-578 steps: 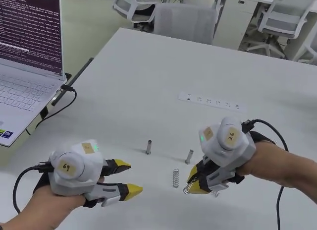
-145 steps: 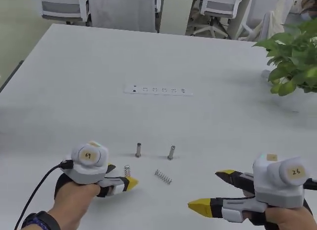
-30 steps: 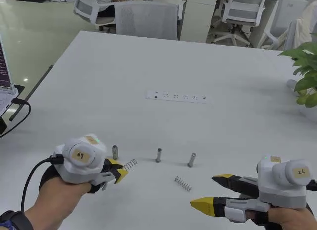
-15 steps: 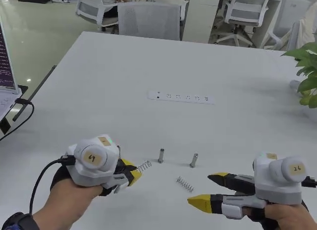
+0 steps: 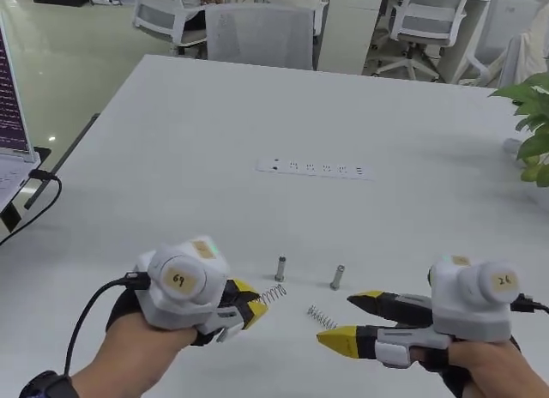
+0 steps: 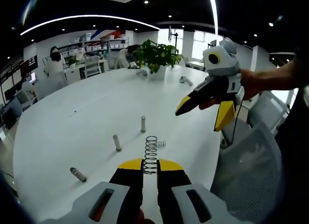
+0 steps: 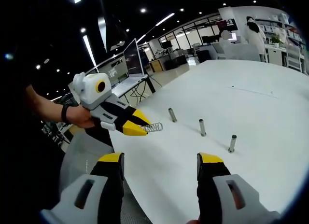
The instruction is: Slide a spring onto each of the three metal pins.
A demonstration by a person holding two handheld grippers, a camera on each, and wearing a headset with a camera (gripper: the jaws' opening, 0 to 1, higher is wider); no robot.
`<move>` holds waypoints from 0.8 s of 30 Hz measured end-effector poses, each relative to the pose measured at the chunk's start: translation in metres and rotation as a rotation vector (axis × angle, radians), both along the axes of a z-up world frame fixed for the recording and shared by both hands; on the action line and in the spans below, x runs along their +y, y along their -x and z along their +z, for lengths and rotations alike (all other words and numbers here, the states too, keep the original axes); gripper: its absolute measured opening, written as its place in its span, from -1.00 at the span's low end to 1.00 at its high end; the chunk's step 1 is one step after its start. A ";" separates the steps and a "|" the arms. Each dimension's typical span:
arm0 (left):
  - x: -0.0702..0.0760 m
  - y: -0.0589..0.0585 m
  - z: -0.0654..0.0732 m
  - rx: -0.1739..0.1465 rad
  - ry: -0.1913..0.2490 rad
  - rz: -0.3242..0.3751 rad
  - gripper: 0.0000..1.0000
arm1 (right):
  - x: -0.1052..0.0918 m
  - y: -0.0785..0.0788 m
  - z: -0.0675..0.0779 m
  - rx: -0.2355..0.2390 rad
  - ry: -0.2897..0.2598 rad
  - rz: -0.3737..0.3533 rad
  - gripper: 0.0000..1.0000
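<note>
Two handwritten numbers can be read in the head view. In the lower left of the frame, "69" is written in dark ink on a round pale sticker point(image 5: 178, 280), which is stuck on the rounded back end of the left gripper point(image 5: 255, 300). In the lower right of the frame, "26" is written the same way on a second round sticker point(image 5: 502, 280), which is placed on the back end of the right gripper point(image 5: 336, 318). A small square tag point(image 5: 203, 248) is seen on top of the left gripper, but nothing on it can be made out. At the far left edge, lines of pale text are shown on a purple laptop screen point(image 5: 9, 81); they are too small to be read.
</note>
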State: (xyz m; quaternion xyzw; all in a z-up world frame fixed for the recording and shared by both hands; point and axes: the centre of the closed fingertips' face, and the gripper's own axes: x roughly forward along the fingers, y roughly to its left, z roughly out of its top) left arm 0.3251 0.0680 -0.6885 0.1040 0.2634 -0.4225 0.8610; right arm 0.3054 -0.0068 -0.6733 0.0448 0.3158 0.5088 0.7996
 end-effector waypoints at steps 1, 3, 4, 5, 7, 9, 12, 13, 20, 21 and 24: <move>-0.001 0.000 0.001 -0.001 0.000 -0.004 -0.96 | 0.002 -0.001 0.000 0.001 -0.005 0.002 0.17; -0.004 0.003 0.003 -0.004 0.003 -0.013 -0.96 | 0.005 -0.001 0.001 0.002 -0.012 0.007 0.15; -0.006 0.003 0.002 -0.004 0.006 -0.017 -0.96 | 0.007 -0.002 0.001 0.003 -0.015 0.008 0.14; -0.008 0.004 0.003 -0.006 0.005 -0.024 -0.96 | 0.008 -0.002 0.001 0.004 -0.017 0.008 0.13; -0.011 0.005 0.004 -0.006 0.010 -0.035 -0.96 | 0.011 -0.002 0.001 0.009 -0.027 0.011 0.10; -0.015 0.008 0.005 -0.011 0.010 -0.046 -0.96 | 0.014 -0.003 0.002 0.013 -0.041 0.014 0.07; -0.019 0.010 0.007 -0.015 0.014 -0.059 -0.96 | 0.020 -0.003 0.004 0.015 -0.057 0.023 0.02; -0.021 0.010 0.008 -0.015 0.017 -0.063 -0.96 | 0.021 -0.002 0.004 0.016 -0.062 0.024 -0.01; -0.031 0.018 0.012 -0.024 0.023 -0.091 -0.96 | 0.027 -0.001 0.007 0.030 -0.100 0.032 -0.16; -0.031 0.018 0.012 -0.025 0.024 -0.094 -0.96 | 0.028 -0.001 0.007 0.035 -0.109 0.033 -0.19; -0.035 0.021 0.015 -0.031 0.028 -0.105 -0.96 | 0.028 0.000 0.007 0.046 -0.124 0.032 -0.25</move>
